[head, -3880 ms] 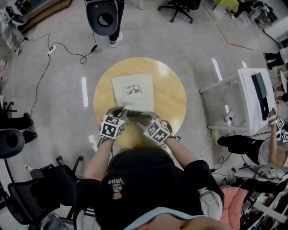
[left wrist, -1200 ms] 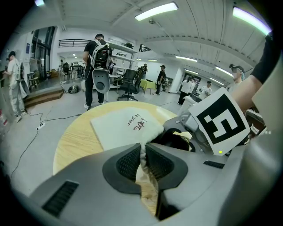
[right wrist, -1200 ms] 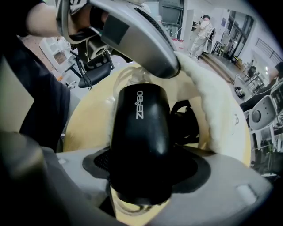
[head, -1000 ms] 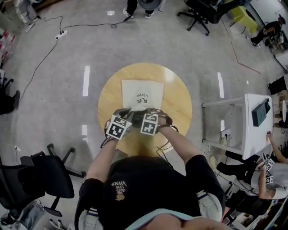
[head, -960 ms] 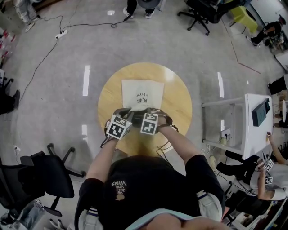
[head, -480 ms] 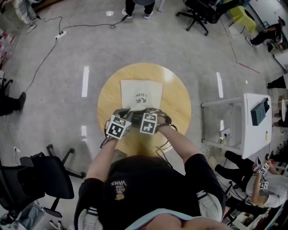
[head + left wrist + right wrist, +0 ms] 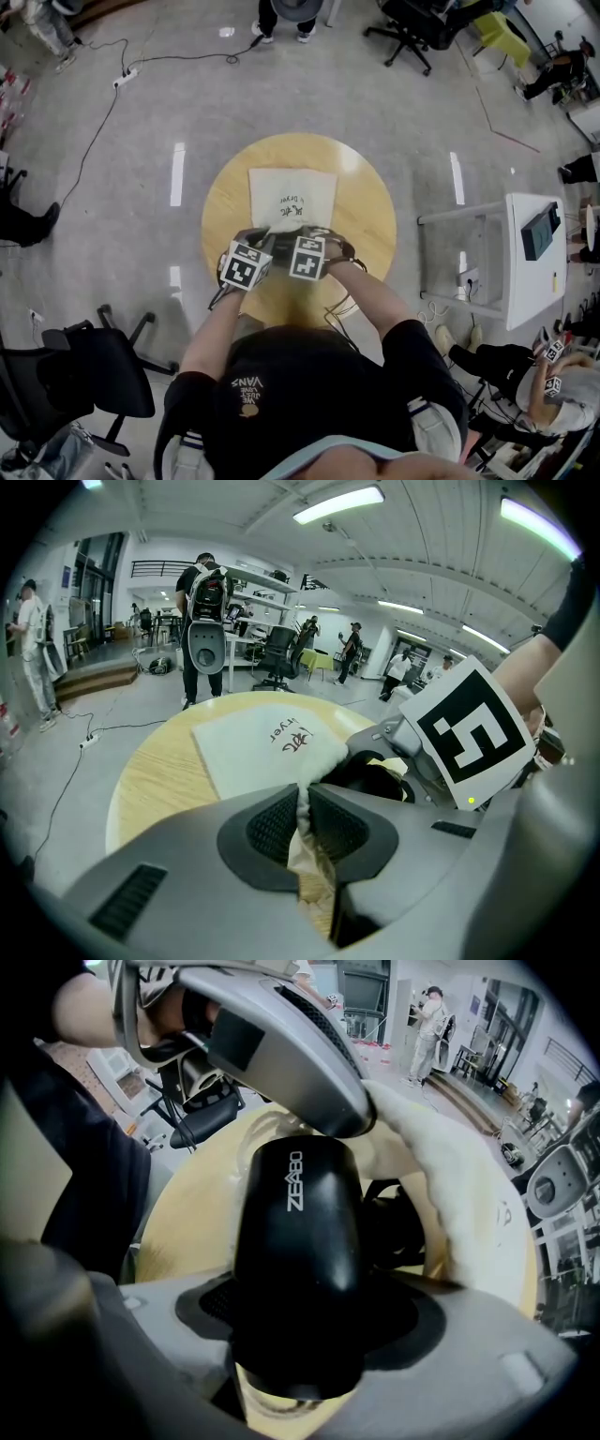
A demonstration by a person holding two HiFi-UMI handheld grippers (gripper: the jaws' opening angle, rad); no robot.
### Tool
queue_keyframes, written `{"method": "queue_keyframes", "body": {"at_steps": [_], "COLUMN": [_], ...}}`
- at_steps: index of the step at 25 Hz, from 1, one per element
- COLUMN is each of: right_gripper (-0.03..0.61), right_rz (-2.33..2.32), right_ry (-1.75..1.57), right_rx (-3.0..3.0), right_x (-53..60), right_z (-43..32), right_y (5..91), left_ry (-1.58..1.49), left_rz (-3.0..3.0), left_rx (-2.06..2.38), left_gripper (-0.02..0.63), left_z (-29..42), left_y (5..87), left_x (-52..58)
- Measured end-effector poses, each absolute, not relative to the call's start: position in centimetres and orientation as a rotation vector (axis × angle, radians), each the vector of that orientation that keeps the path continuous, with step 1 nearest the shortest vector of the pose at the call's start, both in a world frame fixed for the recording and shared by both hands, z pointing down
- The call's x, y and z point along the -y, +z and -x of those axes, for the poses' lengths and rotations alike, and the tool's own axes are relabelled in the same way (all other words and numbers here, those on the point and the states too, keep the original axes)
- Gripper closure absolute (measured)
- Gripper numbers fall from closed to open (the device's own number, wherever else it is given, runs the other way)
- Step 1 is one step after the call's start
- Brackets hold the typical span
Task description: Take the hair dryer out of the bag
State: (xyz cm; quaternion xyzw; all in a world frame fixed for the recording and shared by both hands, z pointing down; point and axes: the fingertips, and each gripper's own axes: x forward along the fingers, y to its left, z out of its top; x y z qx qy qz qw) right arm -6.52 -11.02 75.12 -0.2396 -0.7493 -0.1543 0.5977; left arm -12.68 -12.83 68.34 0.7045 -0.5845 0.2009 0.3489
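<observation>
A white cloth bag (image 7: 291, 197) with dark print lies flat on the round wooden table (image 7: 223, 202), its mouth toward me. My left gripper (image 7: 255, 236) is at the mouth and is shut on the bag's edge; in the left gripper view the white fabric is pinched between the pads (image 7: 302, 822). My right gripper (image 7: 305, 234) sits right beside it, shut on the black hair dryer (image 7: 298, 1232), whose body fills the gap between the right jaws (image 7: 298, 1330). The bag's rim (image 7: 450, 1185) drapes around the dryer's far end. The dryer's dark body (image 7: 370, 775) shows in the bag's mouth.
A white cart (image 7: 525, 253) stands at the right of the table. A black office chair (image 7: 84, 384) is at the lower left. Cables and a power strip (image 7: 122, 80) run across the floor at the upper left. People stand beyond the table's far side (image 7: 281, 14).
Since about four seconds ago my right gripper has drawn closer to the left one at the bag's mouth. Over the last second neither gripper has moved; only people in the background have shifted.
</observation>
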Motion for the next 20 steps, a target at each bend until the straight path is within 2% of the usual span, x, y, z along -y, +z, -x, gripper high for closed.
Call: {"method": "queue_keyframes", "body": {"at_steps": [20], "right_gripper": [0.229], "right_rz": [0.634], "right_ry": [-0.175], "right_rx": [1.845], "right_x": [8.3], "right_z": [5.5], "right_y": [71.5], "left_ry": [0.516], "left_rz": [-1.839], "left_rx": [1.486], "left_gripper": [0.571], "left_z": [13.0], "left_y": [67.9], "left_x": [12.1]}}
